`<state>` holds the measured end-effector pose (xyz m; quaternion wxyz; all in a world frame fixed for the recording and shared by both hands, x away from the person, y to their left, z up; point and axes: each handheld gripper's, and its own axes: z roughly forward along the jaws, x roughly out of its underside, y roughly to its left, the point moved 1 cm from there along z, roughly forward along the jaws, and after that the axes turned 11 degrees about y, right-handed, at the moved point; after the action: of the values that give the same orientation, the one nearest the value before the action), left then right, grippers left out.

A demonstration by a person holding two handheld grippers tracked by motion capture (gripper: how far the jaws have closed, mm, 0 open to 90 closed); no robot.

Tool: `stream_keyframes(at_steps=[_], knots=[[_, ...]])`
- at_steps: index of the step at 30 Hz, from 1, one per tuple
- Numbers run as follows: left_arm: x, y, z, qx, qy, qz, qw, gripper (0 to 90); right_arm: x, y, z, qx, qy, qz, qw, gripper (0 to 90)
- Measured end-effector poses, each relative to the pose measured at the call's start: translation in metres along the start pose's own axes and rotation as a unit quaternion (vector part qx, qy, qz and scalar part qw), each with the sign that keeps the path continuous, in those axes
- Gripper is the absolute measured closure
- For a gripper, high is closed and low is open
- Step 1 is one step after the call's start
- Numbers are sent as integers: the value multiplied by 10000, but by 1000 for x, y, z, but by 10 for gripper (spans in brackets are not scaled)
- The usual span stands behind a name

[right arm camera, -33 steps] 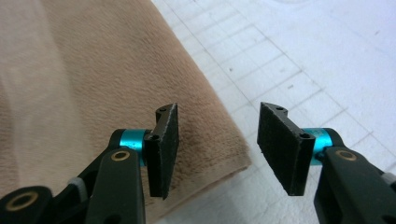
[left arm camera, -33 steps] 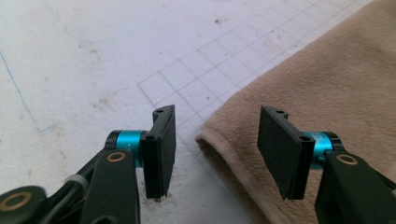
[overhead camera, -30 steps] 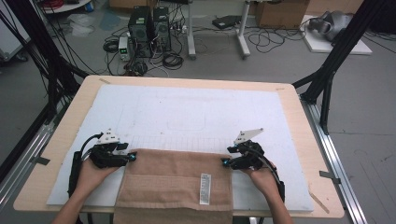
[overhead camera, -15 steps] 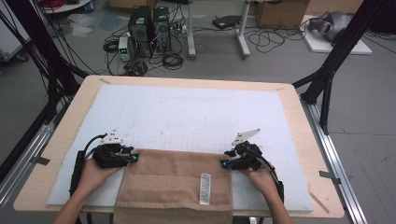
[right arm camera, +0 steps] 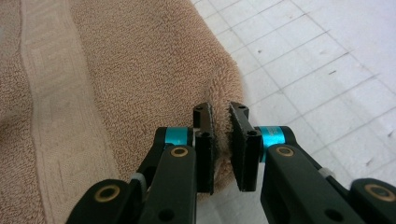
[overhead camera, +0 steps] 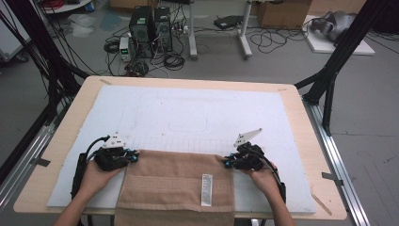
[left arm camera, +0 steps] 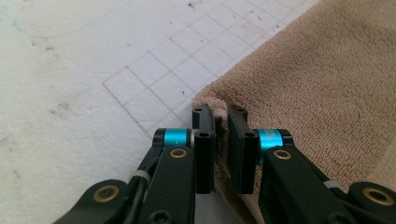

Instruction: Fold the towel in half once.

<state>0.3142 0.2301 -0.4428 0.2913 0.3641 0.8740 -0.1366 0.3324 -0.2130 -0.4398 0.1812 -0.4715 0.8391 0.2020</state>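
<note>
Cables and computer towers (overhead camera: 150,28) clutter the floor behind the desk (overhead camera: 197,82), where a white gridded mat (overhead camera: 197,113) carries a tan towel (overhead camera: 174,183) at the near edge, its white label (overhead camera: 206,189) facing up. The left gripper (overhead camera: 134,156) has just been closing — it's clamped on the towel's far left corner (left arm camera: 219,105). The right gripper (overhead camera: 227,162) has closed too, pinching the far right corner (right arm camera: 224,100).
</note>
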Motion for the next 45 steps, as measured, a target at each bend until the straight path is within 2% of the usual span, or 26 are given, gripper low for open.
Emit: stream_keyframes(at_steps=[4,7,12,16,19,22,24,27,29,31,32,33,35,36,37,39,42,43,45], knots=[[-8,3,-4,-77,-116,-51,9999,825,-5,-2,-5,29,-19,-36,10000,826],[-17,7,-7,-136,-190,-111,9997,828,-11,-8,-14,94,-146,14,9998,830],[-52,23,-17,-279,-404,-256,9985,830,-31,-21,-32,459,-284,31,9985,832],[-83,38,-24,-426,-362,-254,9981,831,-56,-38,-53,713,-295,38,9970,844],[-106,49,-32,-536,-386,-271,9974,839,-73,-52,-70,909,-416,97,9949,845],[-133,61,-48,-659,-552,-346,9957,852,-91,-63,-87,1066,-556,123,9927,848],[-150,67,-58,-800,-579,-309,9946,853,-105,-69,-97,1199,-596,112,9909,849],[-180,76,-77,-1024,-866,-326,9904,853,-126,-79,-116,1371,-692,119,9881,850],[-196,81,-84,-1169,-931,-310,9883,853,-137,-85,-125,1410,-798,162,9867,850],[-203,83,-84,-1268,-940,-276,9871,853,-148,-90,-133,1524,-796,170,9850,846],[-203,82,-79,-1317,-933,-251,9866,846,-152,-92,-134,1577,-761,195,9844,823],[-201,83,-73,-1296,-835,-274,9877,811,-155,-94,-131,1630,-727,208,9837,768],[-193,84,-62,-1347,-704,-343,9878,651,-154,-98,-124,1554,-676,342,9849,610],[-186,85,-57,-1299,-708,-360,9883,650,-150,-99,-118,1479,-661,413,9859,612],[-178,86,-52,-1226,-742,-398,9889,643,-145,-99,-112,1438,-618,367,9870,611],[-160,86,-42,-1137,-647,-494,9902,624,-133,-96,-99,1404,-569,368,9878,600],[-132,81,-28,-908,-626,-590,9921,613,-113,-92,-83,1283,-502,432,9895,573],[-126,79,-25,-839,-684,-624,9922,606,-106,-90,-78,1241,-523,436,9899,569],[-112,74,-18,-709,-646,-604,9936,601,-97,-85,-71,1167,-622,440,9902,554]])
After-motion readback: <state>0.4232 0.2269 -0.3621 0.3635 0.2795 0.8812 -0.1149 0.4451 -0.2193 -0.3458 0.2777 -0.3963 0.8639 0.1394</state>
